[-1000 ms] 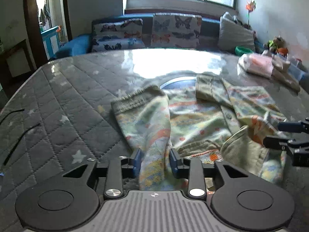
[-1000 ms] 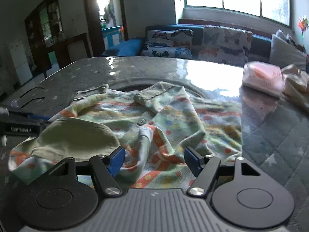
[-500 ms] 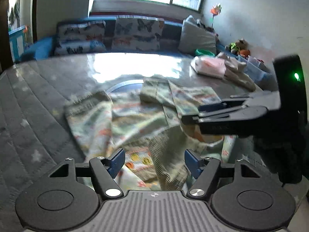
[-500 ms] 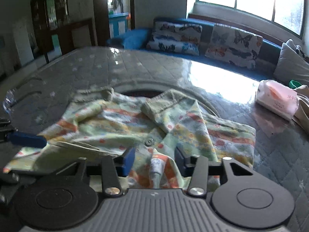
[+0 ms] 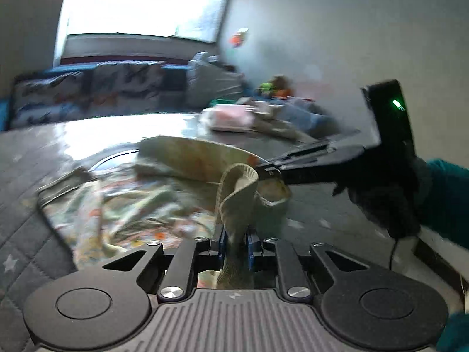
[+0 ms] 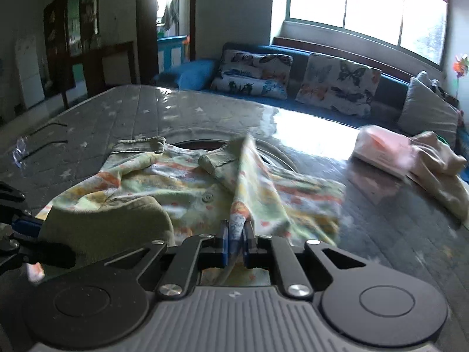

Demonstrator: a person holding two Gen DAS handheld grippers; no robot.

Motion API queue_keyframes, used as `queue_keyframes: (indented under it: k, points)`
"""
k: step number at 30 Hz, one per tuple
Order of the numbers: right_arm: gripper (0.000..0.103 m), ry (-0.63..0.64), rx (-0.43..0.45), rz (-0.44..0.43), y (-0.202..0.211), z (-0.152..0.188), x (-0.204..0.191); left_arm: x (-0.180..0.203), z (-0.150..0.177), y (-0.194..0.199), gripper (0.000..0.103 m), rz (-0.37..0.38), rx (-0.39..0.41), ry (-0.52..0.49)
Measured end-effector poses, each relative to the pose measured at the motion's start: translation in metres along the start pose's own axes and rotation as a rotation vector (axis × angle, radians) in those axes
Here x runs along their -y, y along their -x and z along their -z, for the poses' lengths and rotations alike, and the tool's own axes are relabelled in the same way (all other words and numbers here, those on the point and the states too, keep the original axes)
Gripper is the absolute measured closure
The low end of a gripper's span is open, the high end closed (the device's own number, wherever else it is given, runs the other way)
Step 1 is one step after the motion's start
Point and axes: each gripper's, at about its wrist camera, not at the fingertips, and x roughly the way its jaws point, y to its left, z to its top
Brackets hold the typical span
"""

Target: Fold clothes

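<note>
A small printed cardigan [image 6: 181, 182], pale green with orange and yellow patches, lies rumpled on the grey quilted tabletop [image 6: 123, 117], its ribbed cuff [image 6: 140, 144] spread flat toward the far side. Its near part is lifted off the surface at two places. The left gripper [image 5: 235, 239] is closing its blue pads on a ribbed olive band of the garment [image 5: 237, 193], which stands up from the jaws in a curl; the pads already press on the cloth. The right gripper [image 6: 234, 242] has its jaws pressed together on a fold of the printed fabric, which rises from them in a taut ridge. A gloved hand [image 5: 390, 187] with a teal sleeve holds that right tool, seen from the left camera. Well beyond the cardigan sit a pink packet [image 6: 381, 149] and a beige cloth [image 6: 439, 170] touching it. A blue sofa with butterfly cushions [image 6: 337, 85] runs under the bright window [image 6: 366, 8].
</note>
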Motion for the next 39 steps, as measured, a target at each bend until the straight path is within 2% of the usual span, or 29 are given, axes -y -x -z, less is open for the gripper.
queue_keyframes:
  k: [5,10,13,14,15,17,19,22,27,32,35,37,38,39]
  points:
    - [0.095,-0.042,-0.034,0.004,0.033,0.030,0.006,0.018,0.024,0.000,0.087,0.123,-0.057,-0.091]
    - [0.092,0.001,-0.139,-0.016,0.042,0.054,0.001,0.024,0.042,-0.005,0.084,0.161,-0.140,-0.126]
    - [0.080,0.032,-0.143,-0.039,0.048,0.053,-0.003,0.023,0.043,0.002,0.080,0.167,-0.144,-0.135]
    - [0.069,0.046,-0.128,-0.043,0.051,0.047,-0.005,0.021,0.041,0.006,0.078,0.172,-0.134,-0.134]
    - [0.065,0.060,-0.113,-0.046,0.053,0.041,-0.006,0.019,0.040,0.010,0.077,0.176,-0.123,-0.132]
    - [0.063,0.090,-0.081,-0.053,0.057,0.030,-0.009,0.016,0.037,0.019,0.063,0.169,-0.096,-0.127]
    - [0.058,0.126,-0.049,-0.063,0.053,0.019,-0.016,0.014,0.034,0.028,0.058,0.151,-0.075,-0.125]
    - [0.058,0.177,-0.018,-0.088,0.033,0.000,-0.031,0.011,0.032,0.033,0.057,0.114,-0.053,-0.099]
    - [0.058,0.246,-0.047,-0.158,-0.028,-0.028,-0.061,0.004,0.027,0.036,0.053,0.057,-0.011,-0.031]
    - [0.061,0.287,-0.114,-0.164,-0.075,-0.030,-0.082,0.001,0.031,0.040,0.037,0.009,0.015,0.016]
    - [0.064,0.272,-0.133,-0.159,-0.086,-0.025,-0.085,-0.003,0.034,0.043,0.029,-0.019,0.030,0.048]
    - [0.072,0.256,-0.130,-0.158,-0.089,-0.022,-0.084,-0.004,0.034,0.045,0.021,-0.029,0.033,0.067]
    - [0.084,0.250,-0.130,-0.156,-0.088,-0.021,-0.082,-0.004,0.034,0.045,0.017,-0.032,0.035,0.072]
    - [0.090,0.244,-0.130,-0.154,-0.087,-0.020,-0.080,-0.004,0.034,0.045,0.017,-0.030,0.037,0.073]
